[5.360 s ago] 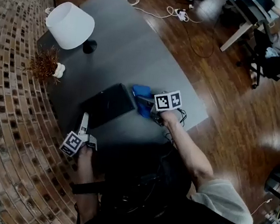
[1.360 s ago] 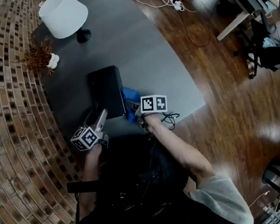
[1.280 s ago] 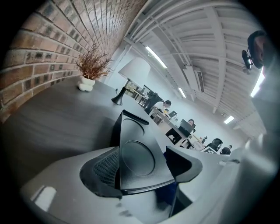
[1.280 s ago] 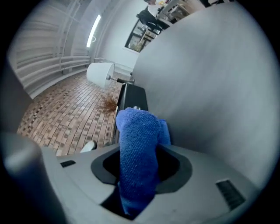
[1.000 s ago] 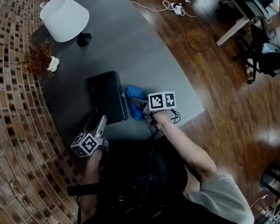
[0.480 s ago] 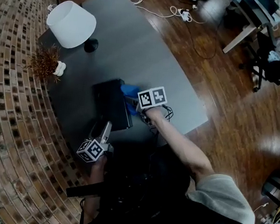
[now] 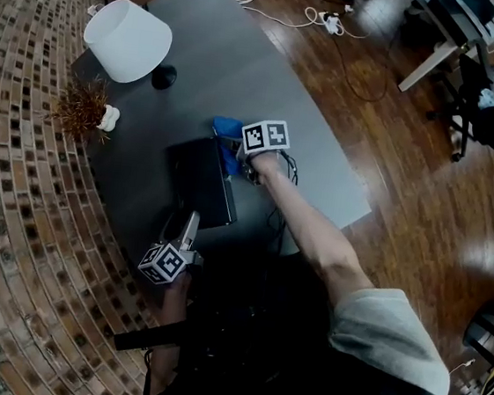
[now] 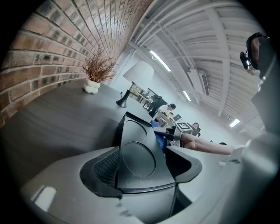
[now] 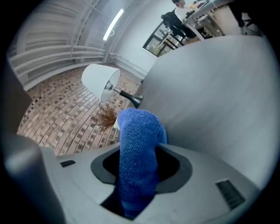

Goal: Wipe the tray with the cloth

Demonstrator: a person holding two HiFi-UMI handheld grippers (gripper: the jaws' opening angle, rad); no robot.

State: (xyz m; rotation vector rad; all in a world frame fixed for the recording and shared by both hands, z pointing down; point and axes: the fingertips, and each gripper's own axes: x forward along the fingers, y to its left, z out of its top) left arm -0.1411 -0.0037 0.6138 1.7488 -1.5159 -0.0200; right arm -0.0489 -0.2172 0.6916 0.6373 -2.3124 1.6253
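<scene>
Tray (image 7: 203,181) clamped in left jaws, blue cloth (image 7: 228,129) clamped in right jaws; lamp (image 7: 128,40), dried plant (image 7: 82,109) beyond.

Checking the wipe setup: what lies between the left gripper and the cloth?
The black tray: its near end is clamped in the left gripper, its far end lies beside the blue cloth held by the right gripper. The head view shows this.

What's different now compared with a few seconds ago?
The right tool carried the cloth along the tray's right side toward its far end. The tray turned early on. Unchanged: the left tool holds the tray's near edge, and the cloth stays gripped.
</scene>
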